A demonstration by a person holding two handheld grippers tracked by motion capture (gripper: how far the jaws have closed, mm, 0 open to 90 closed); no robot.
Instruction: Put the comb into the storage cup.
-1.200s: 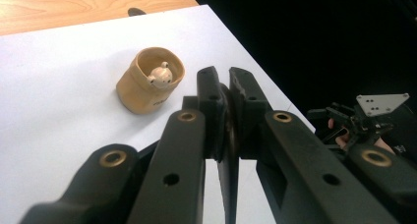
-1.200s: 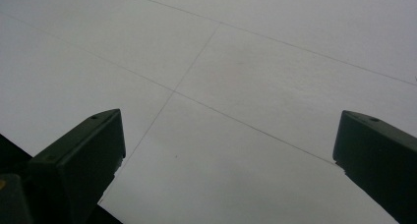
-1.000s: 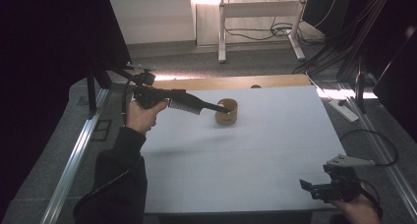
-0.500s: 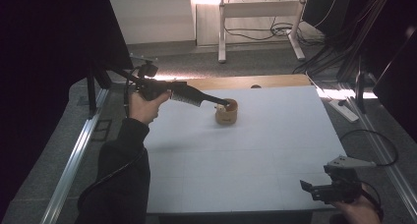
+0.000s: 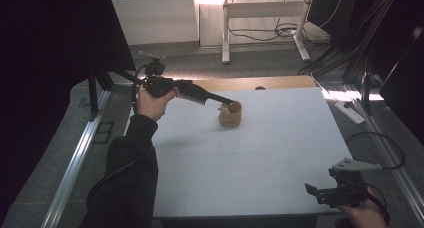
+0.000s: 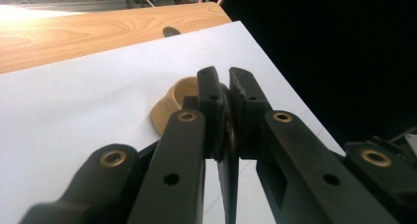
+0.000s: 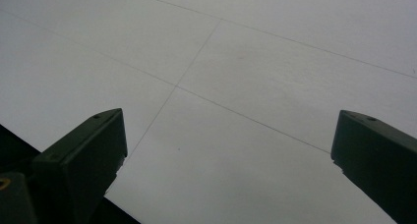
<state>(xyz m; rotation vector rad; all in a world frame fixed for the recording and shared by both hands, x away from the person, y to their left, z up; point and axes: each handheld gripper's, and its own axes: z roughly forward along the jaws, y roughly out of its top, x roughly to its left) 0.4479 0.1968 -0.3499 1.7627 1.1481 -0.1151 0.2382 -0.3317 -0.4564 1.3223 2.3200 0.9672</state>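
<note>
Left gripper pinches the rim of a small tan cup at the far side of the tabletop.

The left gripper [image 5: 224, 101] reaches in level from the left, its jaws drawn together on the near wall of the cup [image 5: 230, 115], likely to drag or lift it by the rim; the cup stands upright on the white tabletop [image 5: 260, 158]. The right gripper [image 5: 312, 190] rests near the front right corner, jaws wide apart and empty.
</note>
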